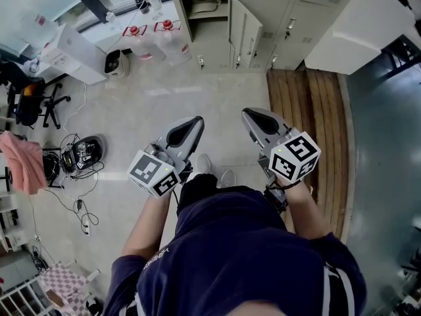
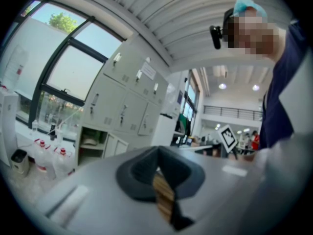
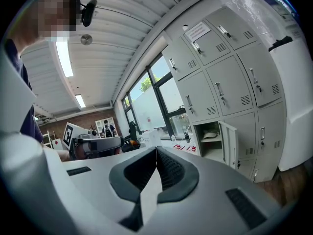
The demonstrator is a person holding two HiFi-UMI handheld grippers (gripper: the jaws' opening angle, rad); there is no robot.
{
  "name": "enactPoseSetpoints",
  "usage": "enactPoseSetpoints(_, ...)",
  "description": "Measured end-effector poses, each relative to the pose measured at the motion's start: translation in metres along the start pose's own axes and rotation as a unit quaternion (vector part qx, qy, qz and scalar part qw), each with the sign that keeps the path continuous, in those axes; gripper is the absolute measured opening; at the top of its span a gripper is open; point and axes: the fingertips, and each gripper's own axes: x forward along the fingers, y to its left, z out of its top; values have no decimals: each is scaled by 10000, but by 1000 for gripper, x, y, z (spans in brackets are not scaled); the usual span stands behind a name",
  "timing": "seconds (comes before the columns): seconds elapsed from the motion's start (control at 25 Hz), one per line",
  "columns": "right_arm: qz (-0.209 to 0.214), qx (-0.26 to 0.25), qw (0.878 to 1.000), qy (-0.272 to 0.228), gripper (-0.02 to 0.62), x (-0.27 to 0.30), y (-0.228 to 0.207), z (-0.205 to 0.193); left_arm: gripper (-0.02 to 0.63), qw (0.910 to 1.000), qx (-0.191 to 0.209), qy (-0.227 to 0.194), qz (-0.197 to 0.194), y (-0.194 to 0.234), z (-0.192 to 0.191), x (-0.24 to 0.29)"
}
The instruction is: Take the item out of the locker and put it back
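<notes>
Currently your left gripper (image 1: 192,125) and right gripper (image 1: 252,117) both have jaws pressed together, nothing between them. The open locker (image 1: 186,26) is at 12 o'clock, well apart. The pale item (image 1: 206,6) lies on its upper shelf.

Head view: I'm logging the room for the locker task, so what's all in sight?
Lockers: one bank, pale grey, far wall; one door open.
Item: one, pale, on the open locker's shelf.
Water jugs: two, clear with red caps, left of lockers.
Wooden strip: one, brown, floor right.
Pink cloth: one, pink, left edge.
Cables: one tangle, black, floor left.
Left gripper: one, grey, shut, empty.
Right gripper: one, grey, shut, empty.
</notes>
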Motion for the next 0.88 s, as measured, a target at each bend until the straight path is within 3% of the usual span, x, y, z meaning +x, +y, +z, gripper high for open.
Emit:
enactPoseSetpoints(0.4, -38, 15, 10000, 41, 8, 26, -21, 7, 3, 10000, -64, -48, 14, 30, 4, 16)
enactPoseSetpoints(0.88, -209, 133, 9995, 179, 8, 106, -62, 22, 3, 9997, -220, 44, -106, 119, 16, 48)
